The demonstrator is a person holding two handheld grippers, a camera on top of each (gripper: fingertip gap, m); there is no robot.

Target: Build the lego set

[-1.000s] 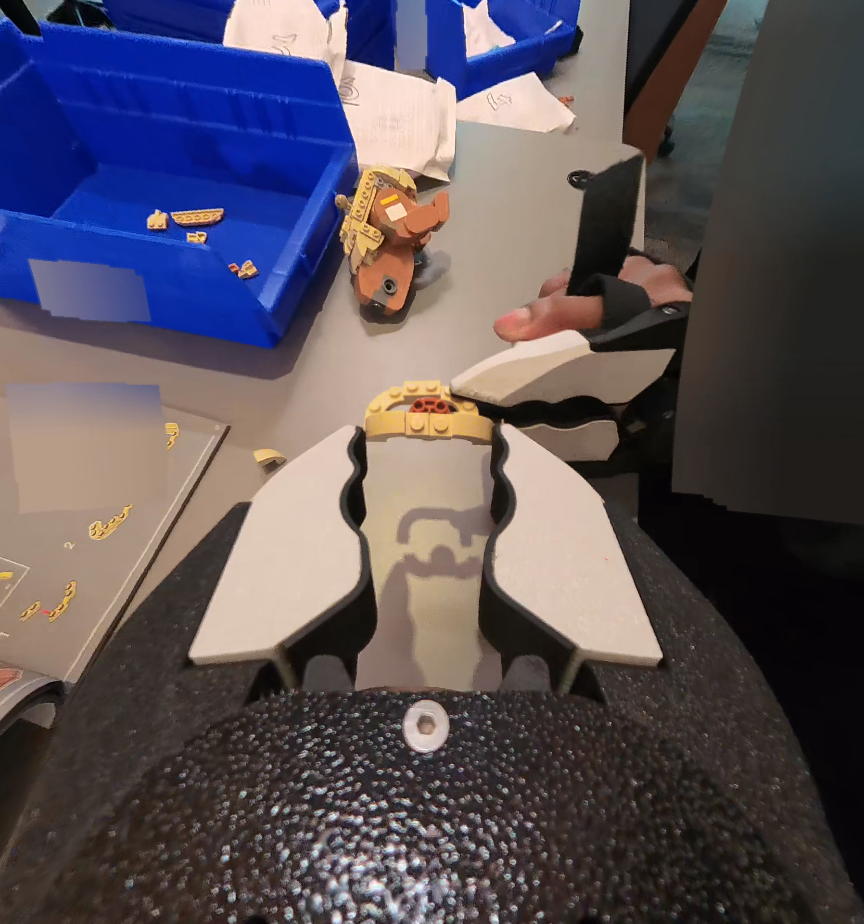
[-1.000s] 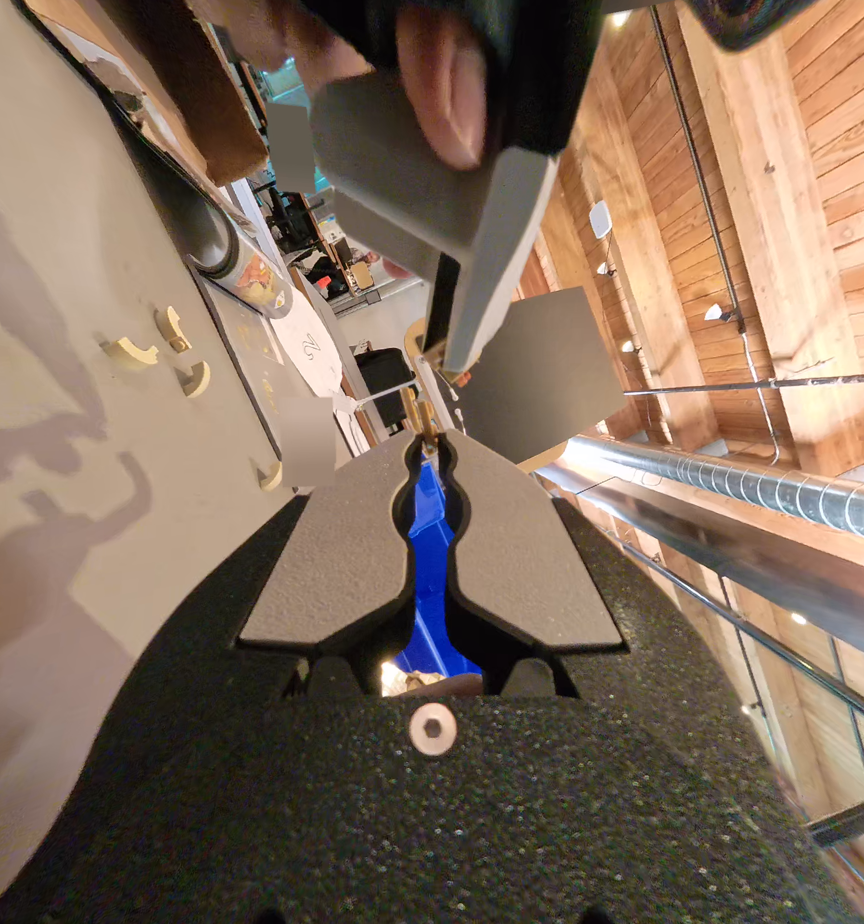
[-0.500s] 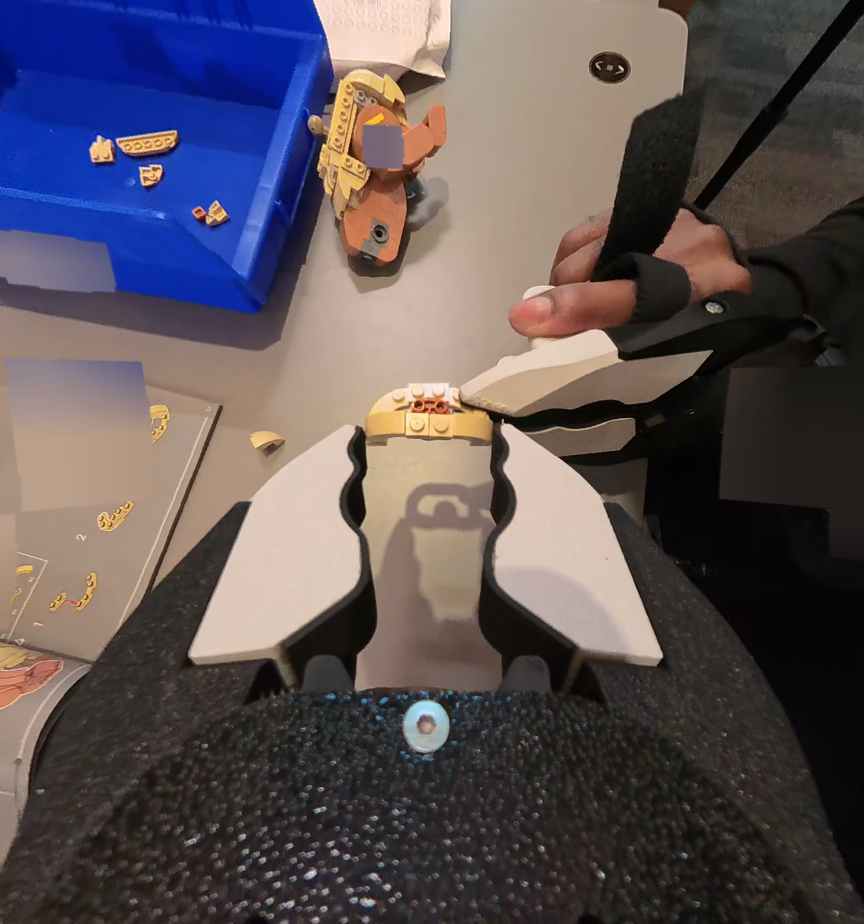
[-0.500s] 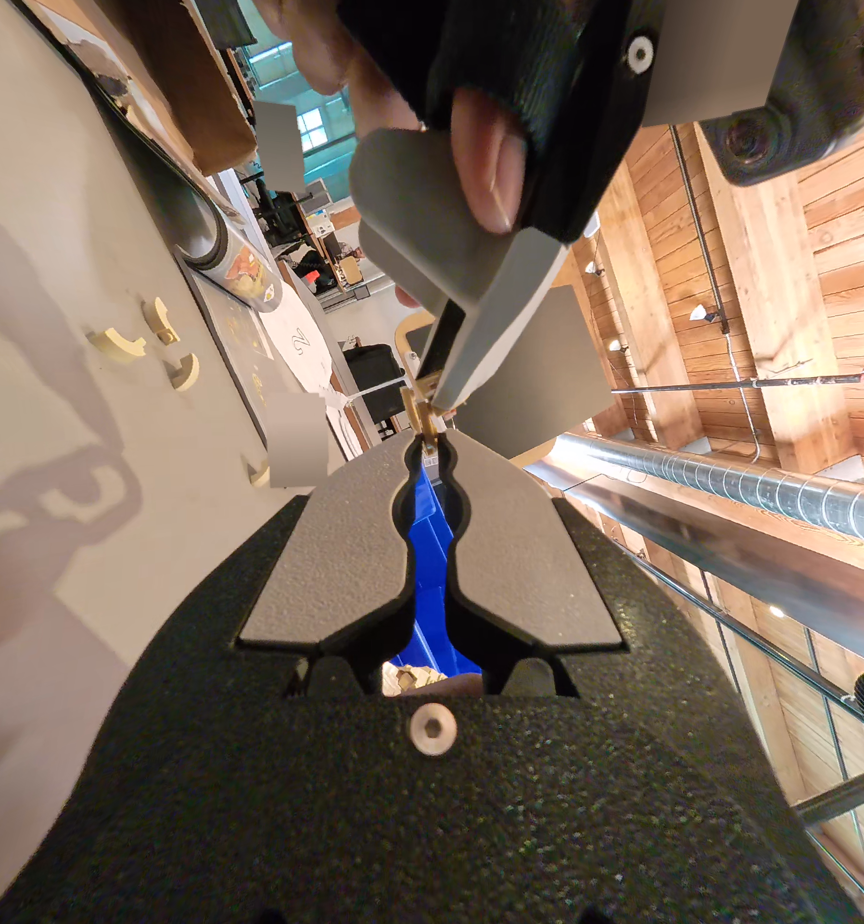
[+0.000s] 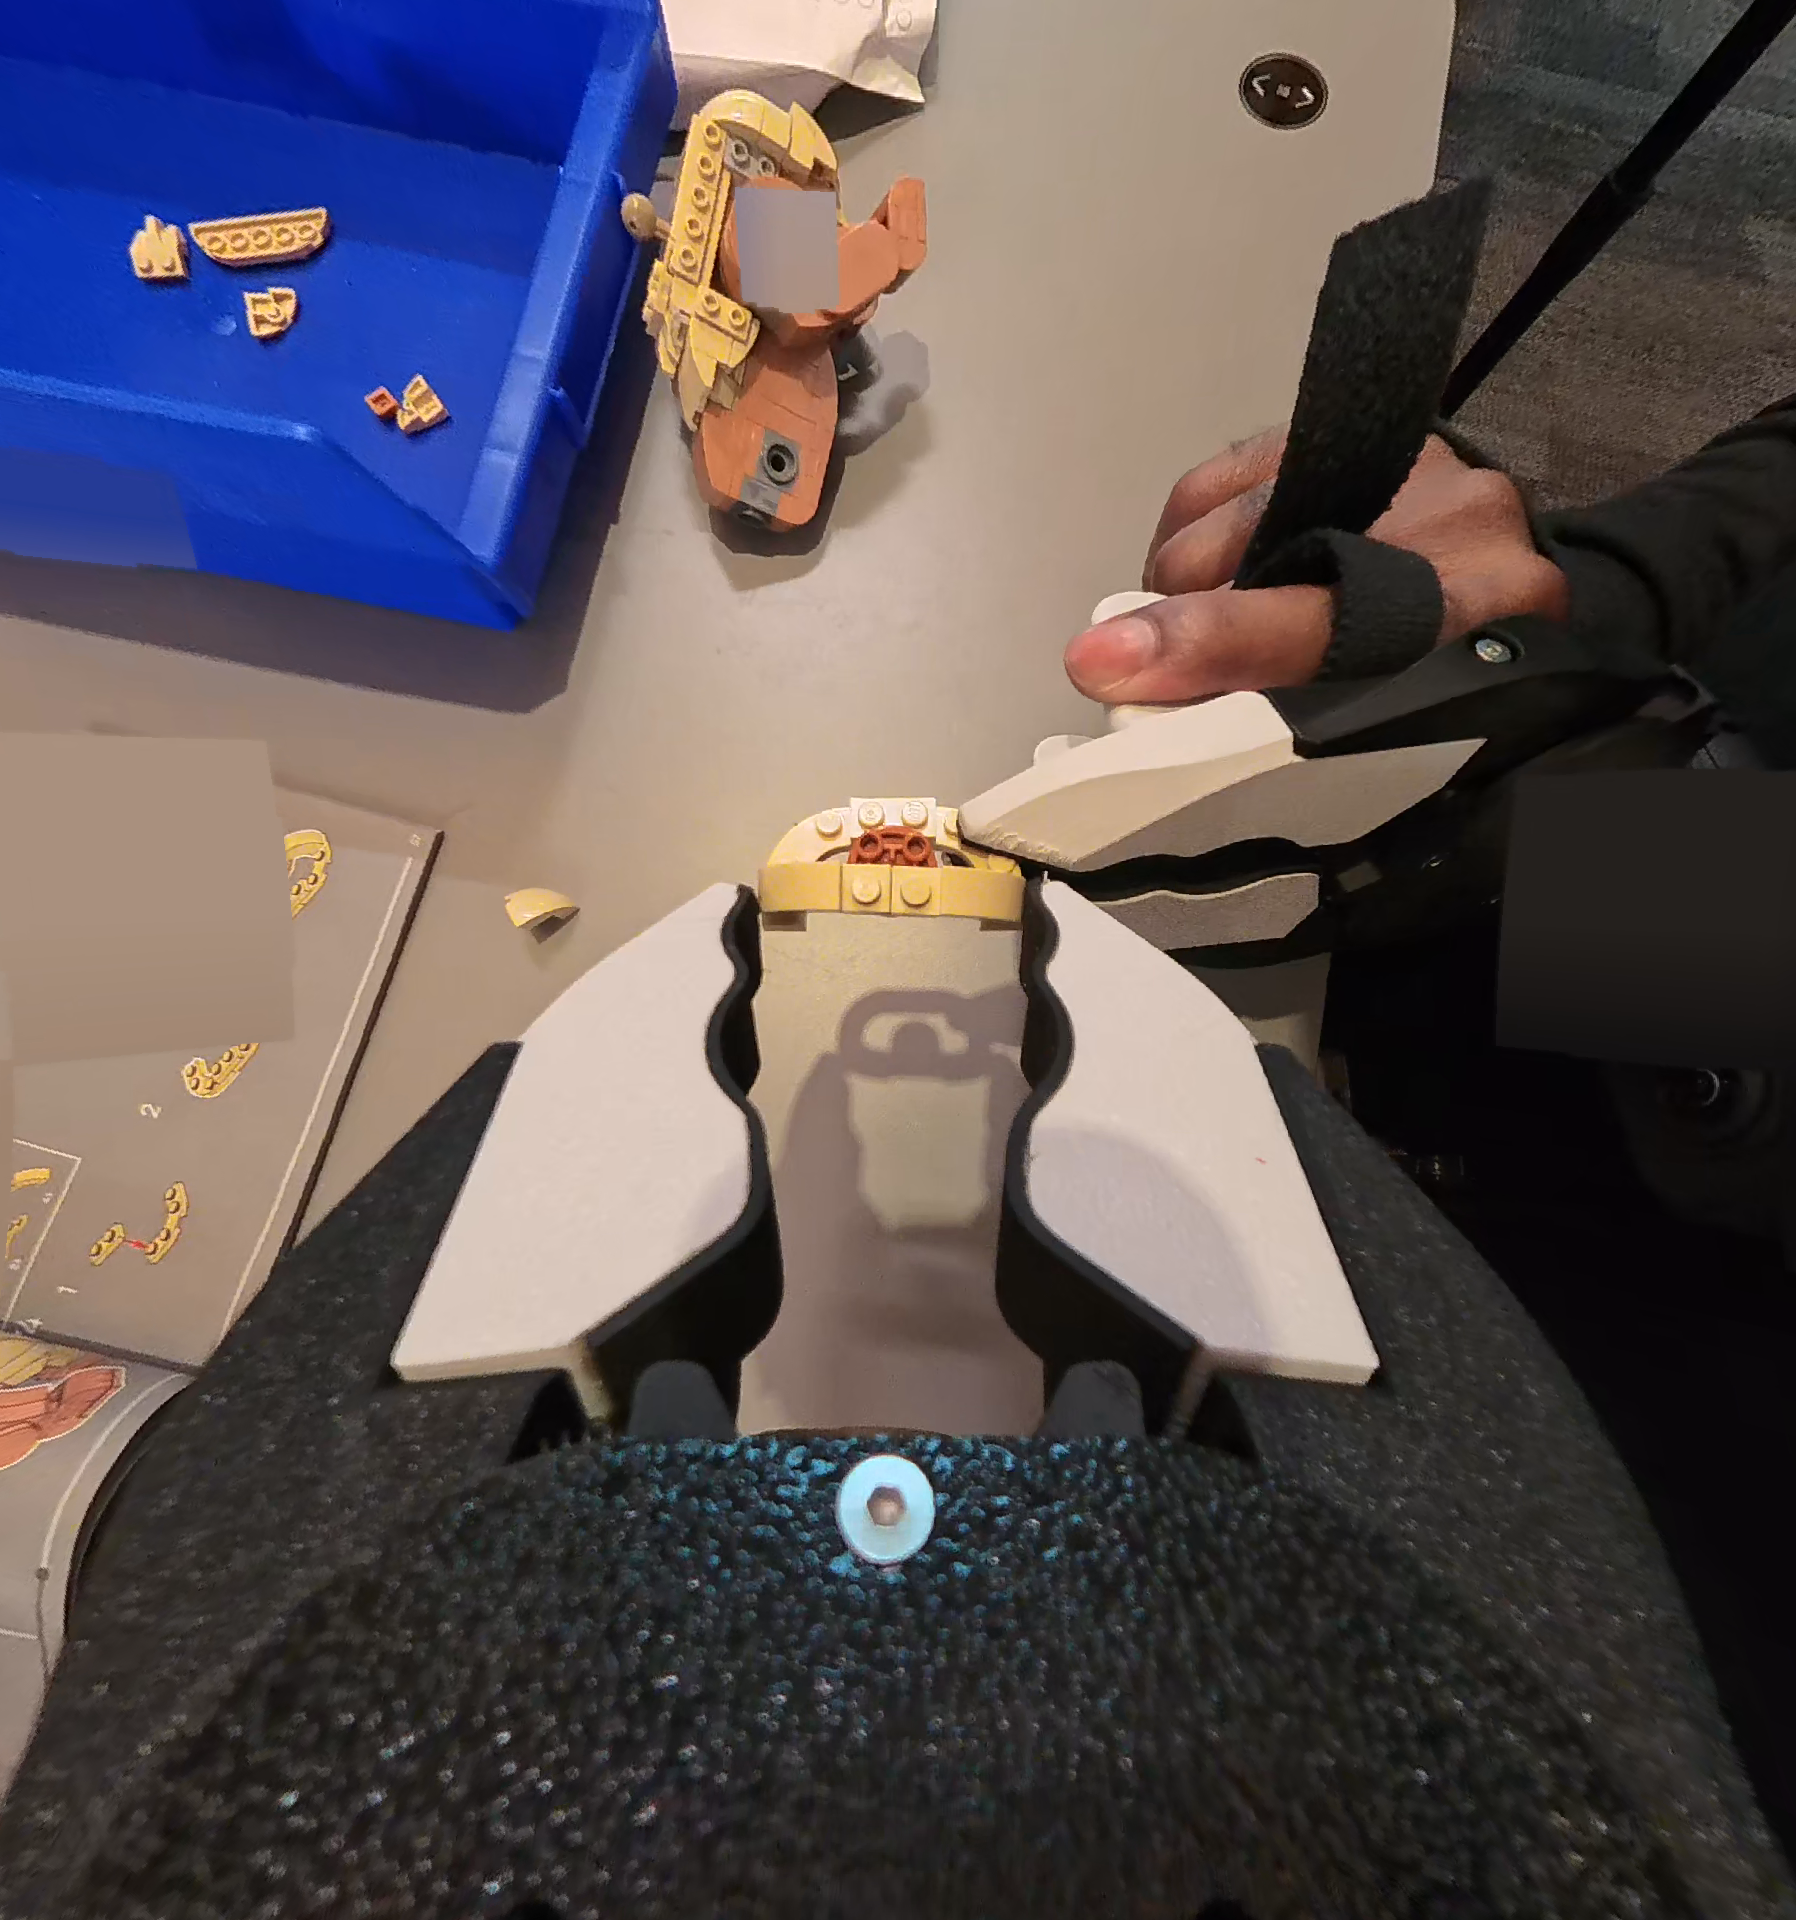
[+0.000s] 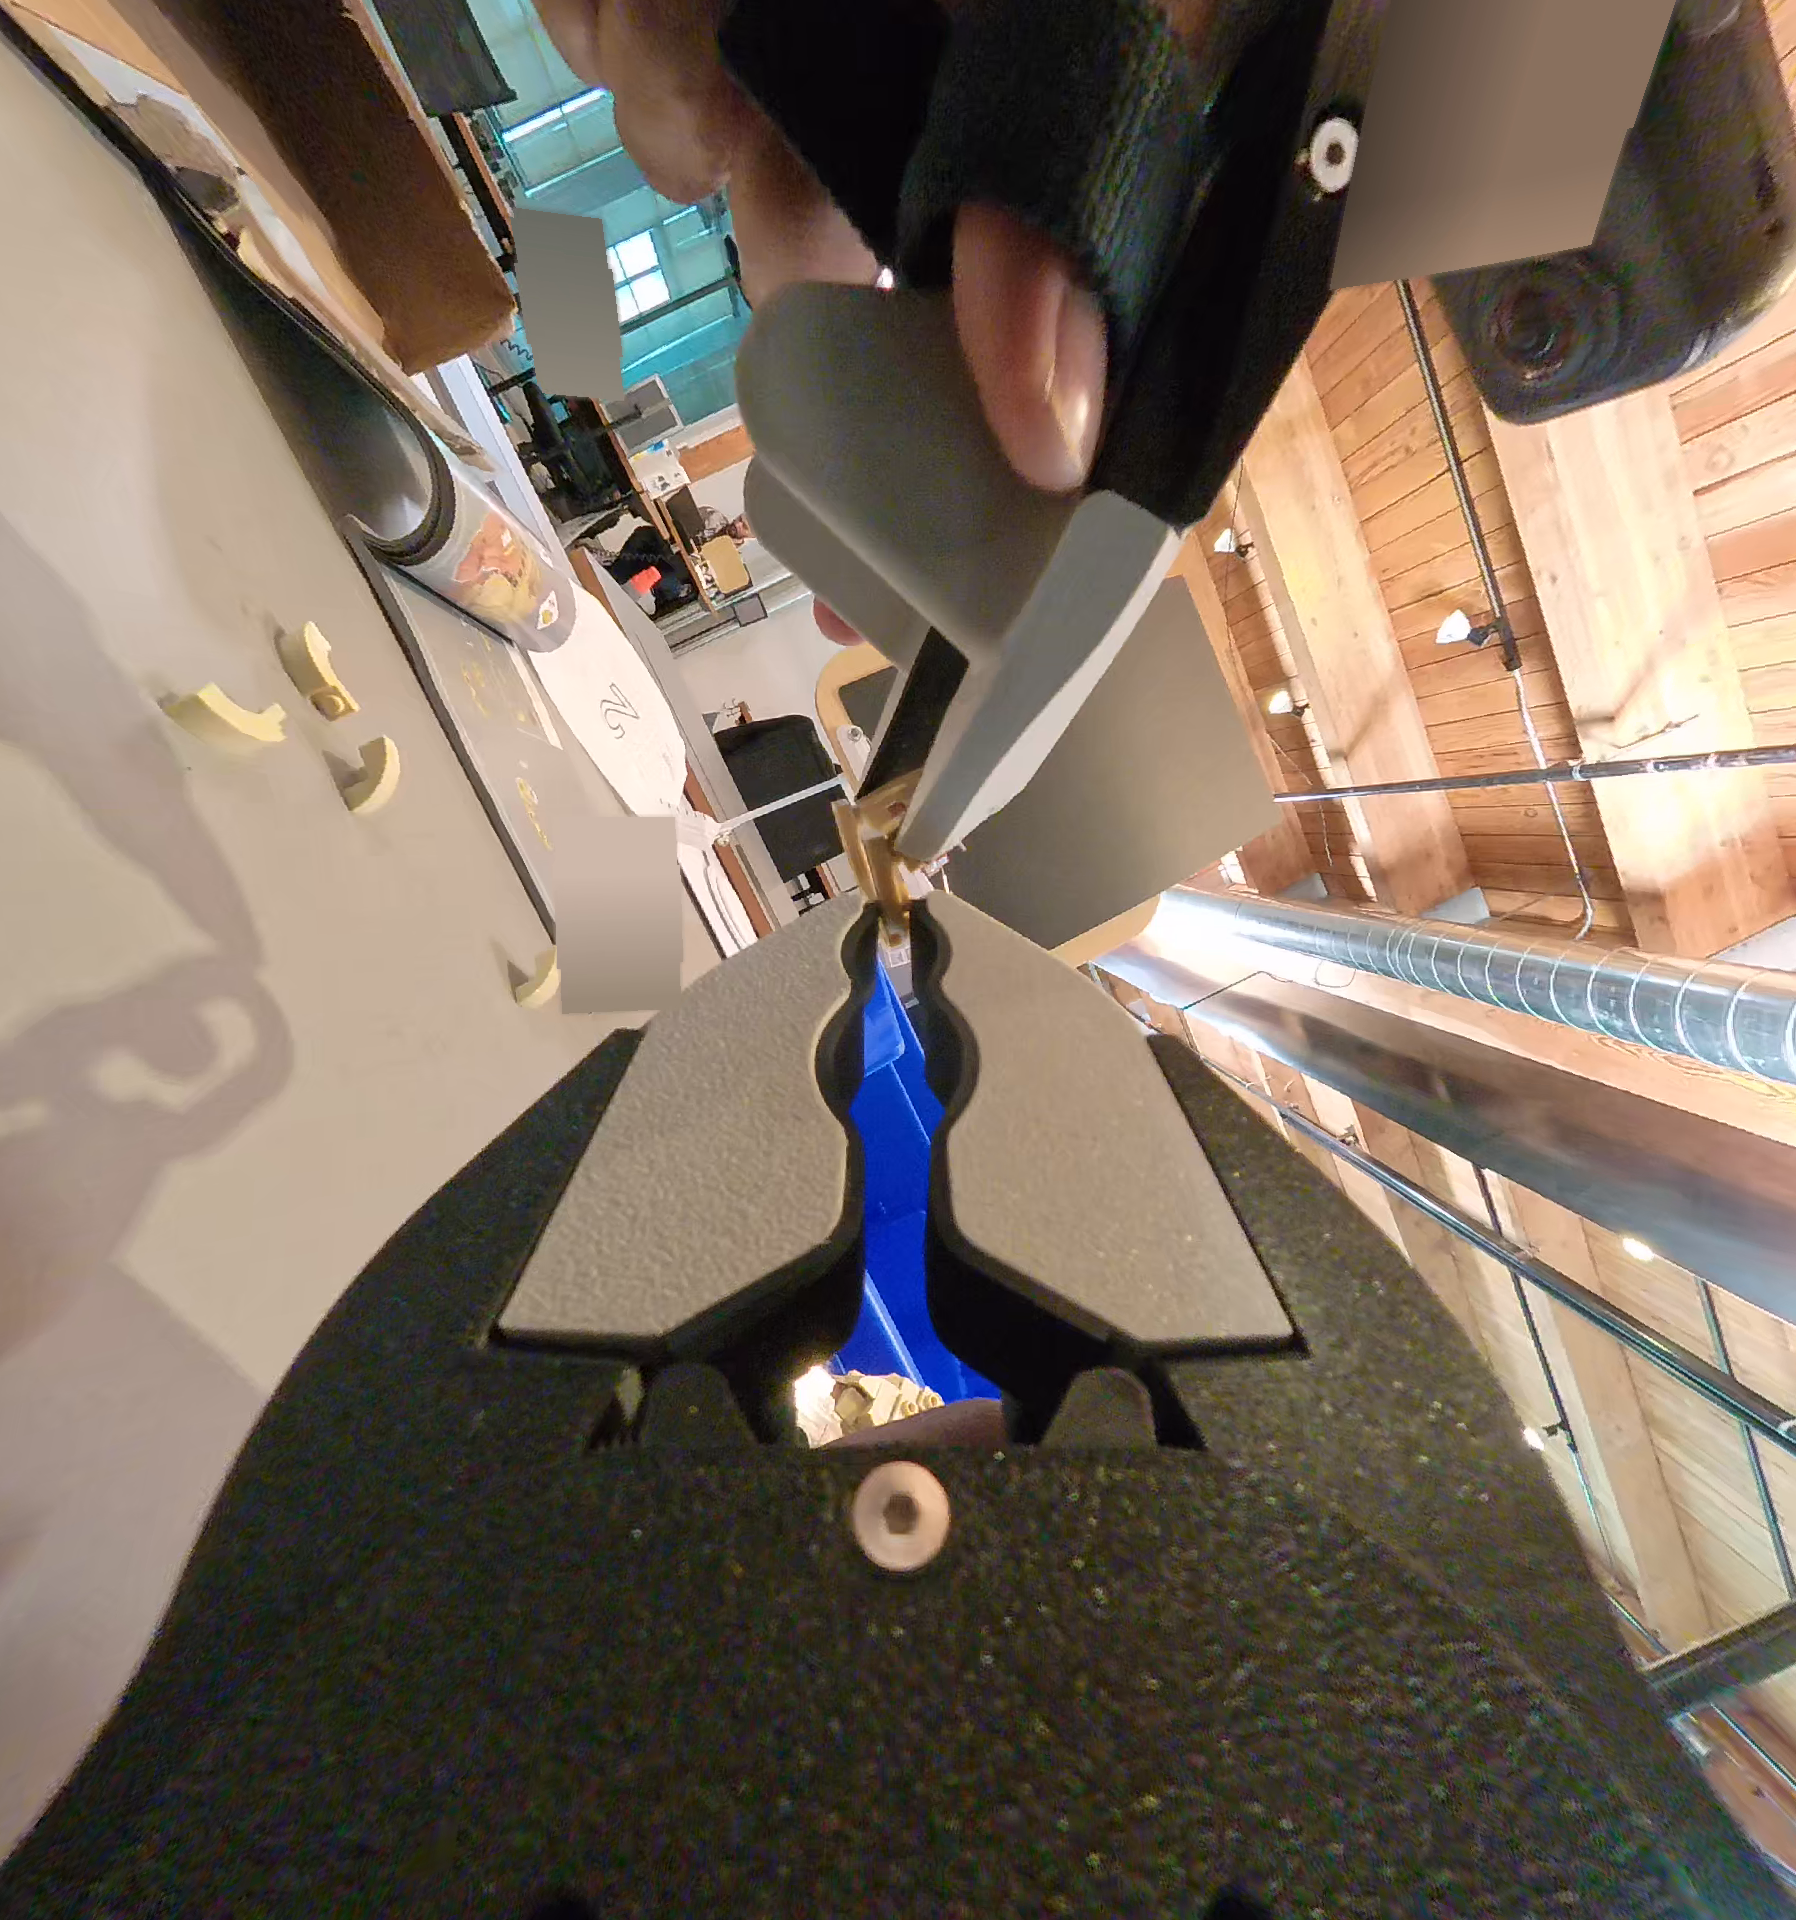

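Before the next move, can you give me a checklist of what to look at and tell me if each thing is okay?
1. Left gripper fingers pressed on the tan brick piece: ok.
2. Right gripper fingers pinch that piece's edge: ok.
3. Piece lifted off the table: ok, its shadow lies below.
4. Brown brick model out of the way: ok.
5. Blue bin out of the way: ok.
6. Bricks joined tightly: cannot tell.

Grey table (image 5: 1081,416), grey carpet (image 5: 1600,125), wood-plank wall (image 6: 1652,623), metal duct (image 6: 1496,966).
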